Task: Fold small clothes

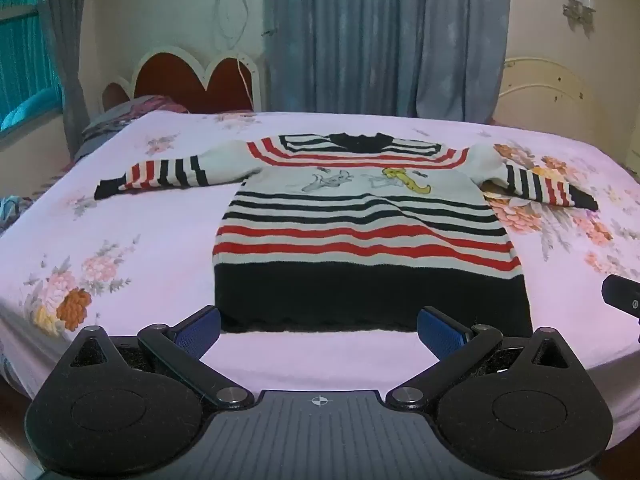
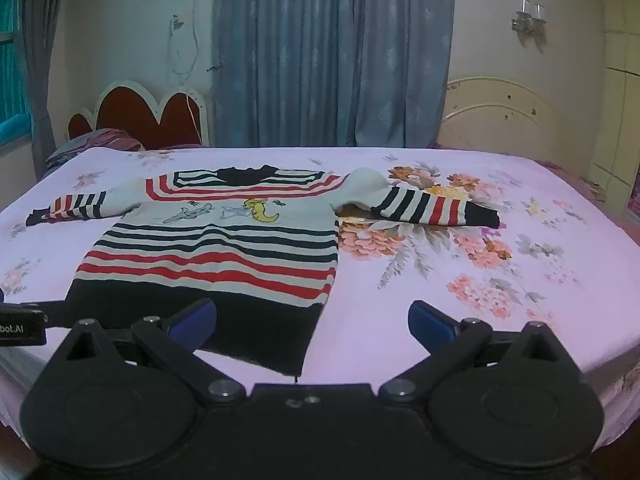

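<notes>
A small striped sweater [image 1: 360, 236] in white, red and black lies flat on the bed, front up, hem toward me, both sleeves spread out. It also shows in the right wrist view [image 2: 216, 256]. My left gripper [image 1: 319, 326] is open and empty, just in front of the black hem. My right gripper [image 2: 312, 320] is open and empty, by the hem's right corner. Its right sleeve [image 2: 432, 206] lies out to the right. The right gripper's edge [image 1: 622, 296] shows in the left wrist view.
The bed carries a pink floral sheet [image 1: 132, 248], seen too in the right wrist view [image 2: 500, 280]. A red heart-shaped headboard [image 1: 192, 80] and pillows stand at far left, blue curtains [image 1: 380, 36] behind, a cream headboard [image 2: 500, 116] at right.
</notes>
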Demonstrator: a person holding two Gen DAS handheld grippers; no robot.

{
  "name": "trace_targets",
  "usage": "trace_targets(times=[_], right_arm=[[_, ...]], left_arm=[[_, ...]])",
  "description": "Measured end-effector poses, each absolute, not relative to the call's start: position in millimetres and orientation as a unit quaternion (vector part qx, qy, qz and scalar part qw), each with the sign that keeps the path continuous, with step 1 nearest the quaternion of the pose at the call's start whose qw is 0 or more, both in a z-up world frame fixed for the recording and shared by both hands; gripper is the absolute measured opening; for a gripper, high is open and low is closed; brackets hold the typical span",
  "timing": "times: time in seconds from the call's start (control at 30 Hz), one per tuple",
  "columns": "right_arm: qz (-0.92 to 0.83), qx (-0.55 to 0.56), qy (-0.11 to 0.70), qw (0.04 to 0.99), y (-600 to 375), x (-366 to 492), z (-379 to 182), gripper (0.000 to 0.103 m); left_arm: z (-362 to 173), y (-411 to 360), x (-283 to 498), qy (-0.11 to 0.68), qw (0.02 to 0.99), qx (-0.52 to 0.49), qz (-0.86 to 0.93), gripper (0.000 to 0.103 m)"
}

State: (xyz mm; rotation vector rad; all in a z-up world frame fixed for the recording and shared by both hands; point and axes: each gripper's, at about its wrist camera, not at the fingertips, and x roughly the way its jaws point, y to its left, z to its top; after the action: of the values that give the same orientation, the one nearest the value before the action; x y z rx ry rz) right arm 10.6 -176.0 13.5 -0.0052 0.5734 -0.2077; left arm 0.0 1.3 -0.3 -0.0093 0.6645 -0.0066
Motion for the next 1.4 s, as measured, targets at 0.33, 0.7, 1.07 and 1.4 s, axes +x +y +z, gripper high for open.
trace_targets(times=[0.33,0.7,1.07,1.4], right_arm=[[-0.106,0.002,0.283,0.953,-181,10,12,0.102],[-0.106,0.004,0.286,0.952,-181,11,14,0.102],[-0.108,0.004,0.285,0.952,-181,12,14,0.102],[-0.11,0.003,0.285,0.952,-180,15,14,0.102]], left_arm=[[7,0,1,0.324,0.946,0.018,0.007,0.103],[7,-6,1,0.322,0.946,0.026,0.009,0.103],[7,-7,3,0.322,0.946,0.028,0.011,0.103],[6,-5,7,0.325,0.945,0.031,0.008,0.103]])
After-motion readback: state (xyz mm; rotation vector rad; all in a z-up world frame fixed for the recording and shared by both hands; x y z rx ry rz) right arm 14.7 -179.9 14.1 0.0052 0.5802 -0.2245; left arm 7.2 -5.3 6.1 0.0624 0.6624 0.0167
